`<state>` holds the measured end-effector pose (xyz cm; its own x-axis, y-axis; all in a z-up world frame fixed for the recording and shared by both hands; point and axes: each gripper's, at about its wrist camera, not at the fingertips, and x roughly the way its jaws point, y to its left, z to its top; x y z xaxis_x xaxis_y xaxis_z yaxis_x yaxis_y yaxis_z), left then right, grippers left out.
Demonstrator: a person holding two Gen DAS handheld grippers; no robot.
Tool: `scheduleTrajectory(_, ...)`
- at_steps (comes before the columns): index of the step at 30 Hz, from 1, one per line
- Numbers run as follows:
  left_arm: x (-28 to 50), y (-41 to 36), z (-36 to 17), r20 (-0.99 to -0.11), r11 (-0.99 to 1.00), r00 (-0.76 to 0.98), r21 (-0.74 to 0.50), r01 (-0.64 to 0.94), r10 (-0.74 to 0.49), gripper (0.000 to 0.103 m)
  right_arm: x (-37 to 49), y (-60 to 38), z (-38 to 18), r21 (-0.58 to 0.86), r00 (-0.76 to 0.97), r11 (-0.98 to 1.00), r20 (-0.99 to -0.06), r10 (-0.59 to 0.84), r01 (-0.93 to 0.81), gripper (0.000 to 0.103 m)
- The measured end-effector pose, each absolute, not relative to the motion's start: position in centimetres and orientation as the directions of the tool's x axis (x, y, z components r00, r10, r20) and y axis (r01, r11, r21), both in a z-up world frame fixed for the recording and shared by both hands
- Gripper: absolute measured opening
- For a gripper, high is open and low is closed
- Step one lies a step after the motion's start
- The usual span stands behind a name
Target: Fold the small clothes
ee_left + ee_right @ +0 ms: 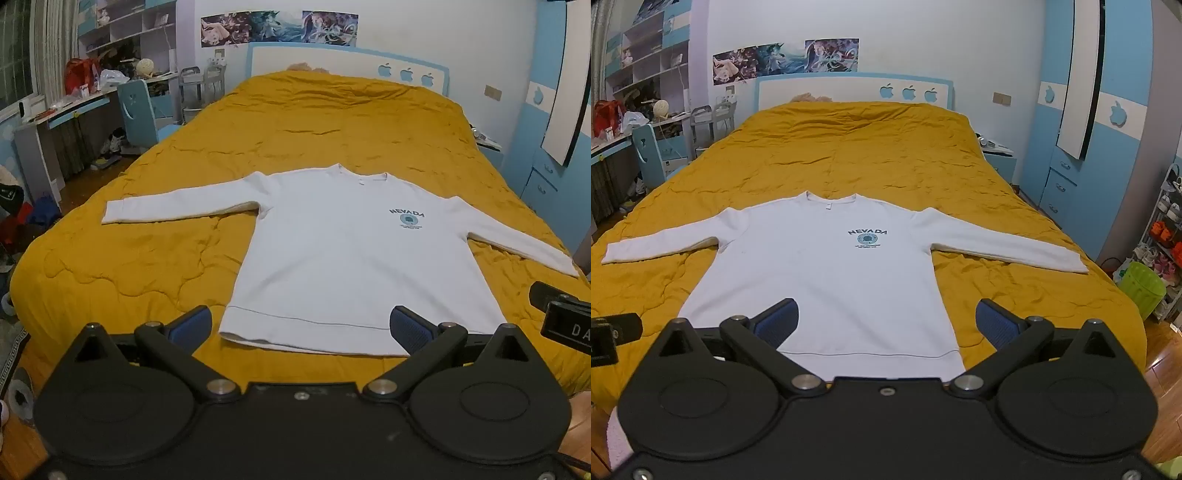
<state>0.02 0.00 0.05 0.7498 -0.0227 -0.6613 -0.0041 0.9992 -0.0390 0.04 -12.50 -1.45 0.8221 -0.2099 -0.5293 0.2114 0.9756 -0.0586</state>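
We hold both tools above the near edge of the bed [110, 280], and neither has taken anything yet. The left gripper [301, 325] stands with its jaws spread as wide as they go, nothing between them but air; the right gripper [886, 319] is the same, wide and empty. The white sweatshirt [343, 251] lies flat and face up on the mustard quilt [868, 155], straight ahead of and below both tools, collar away from us and hem nearest. Its hem [317, 325] runs just beyond the left tool's fingertips, and in the right wrist view the hem [871, 356] passes under the gap between the blue pads [995, 325]. One sleeve [177, 206] stretches out far to the left of our left tool; the other sleeve [1004, 245] reaches out ahead and to the right of our right tool.

We judge the fold has not begun, and the first move is a sleeve. To do it well, we should bring each tool out to its own side and nip near the cuff, catching only the sleeve and not the quilted cover beneath, which is soft and puckered and will come up with a deep bite. We lift little, then carry the cuff inward across the chest and lay it straight, keeping the body from dragging. The printed NEVADA mark [867, 236] gives us a fair check of where the middle lies.
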Motion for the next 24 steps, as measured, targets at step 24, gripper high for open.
scheduleTrajectory(24,-0.01,0.17,0.21,-0.654,0.998,0.757,-0.053,-0.019,-0.020,0.103,0.14,-12.43,-1.40,-0.059,0.819,0.976,-0.534,-0.210,0.212,0.103)
